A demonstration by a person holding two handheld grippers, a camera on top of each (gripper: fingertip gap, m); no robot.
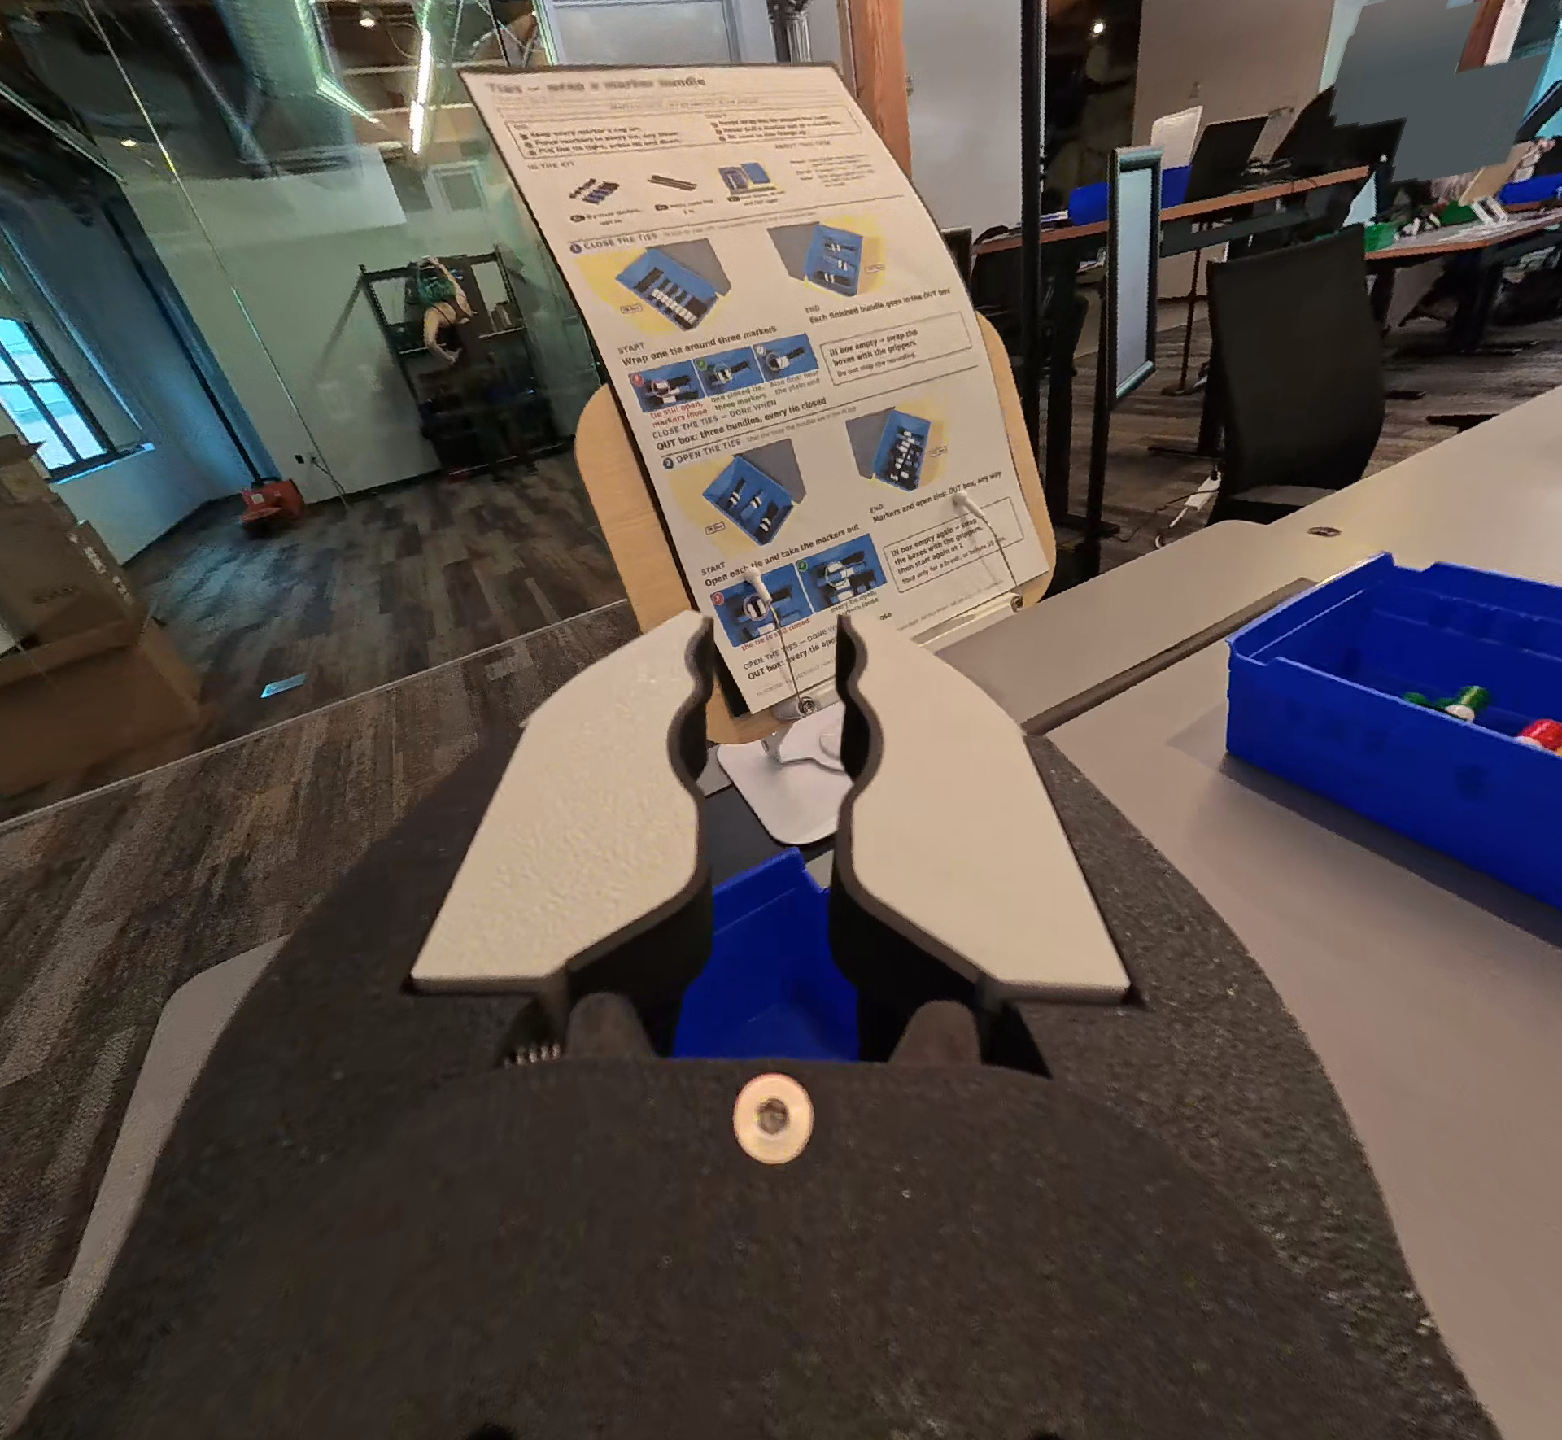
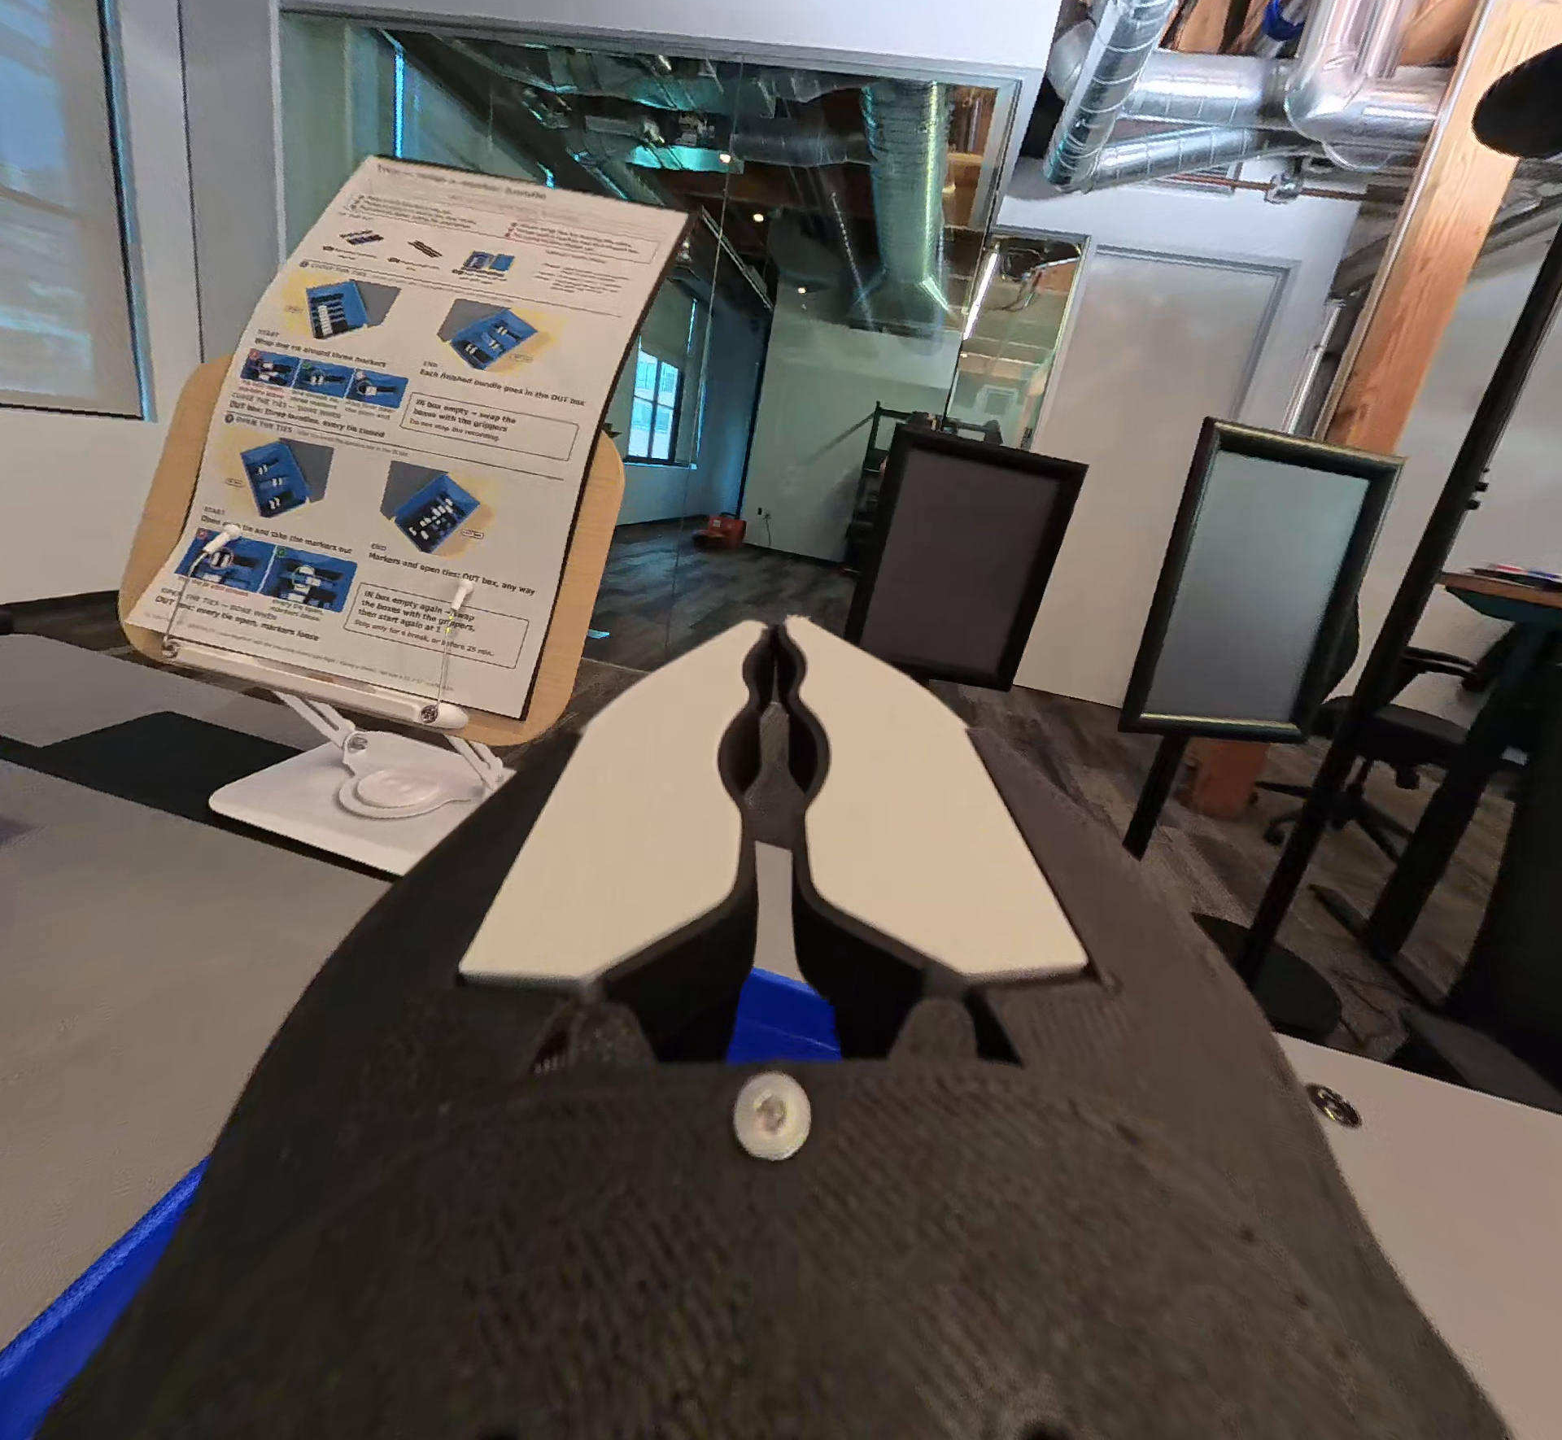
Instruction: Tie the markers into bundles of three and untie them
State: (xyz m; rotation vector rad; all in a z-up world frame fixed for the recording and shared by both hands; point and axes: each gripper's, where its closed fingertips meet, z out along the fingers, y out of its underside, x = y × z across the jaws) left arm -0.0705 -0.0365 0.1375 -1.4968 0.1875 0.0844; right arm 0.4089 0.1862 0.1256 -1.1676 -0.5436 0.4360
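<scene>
My left tongs [image 1: 771, 639] hang narrowly parted and empty above a blue bin [image 1: 765, 968]; my right tongs [image 2: 779, 630] are pressed together, empty; markers [image 1: 1471, 702] lie in another blue bin [image 1: 1352, 732] on the counter [image 1: 1268, 1019]

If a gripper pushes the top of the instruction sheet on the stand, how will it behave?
The instruction sheet would probably flex: its top already curls unsupported. Two wire clips pin its bottom, so it likely stays. The stand may tip.
</scene>
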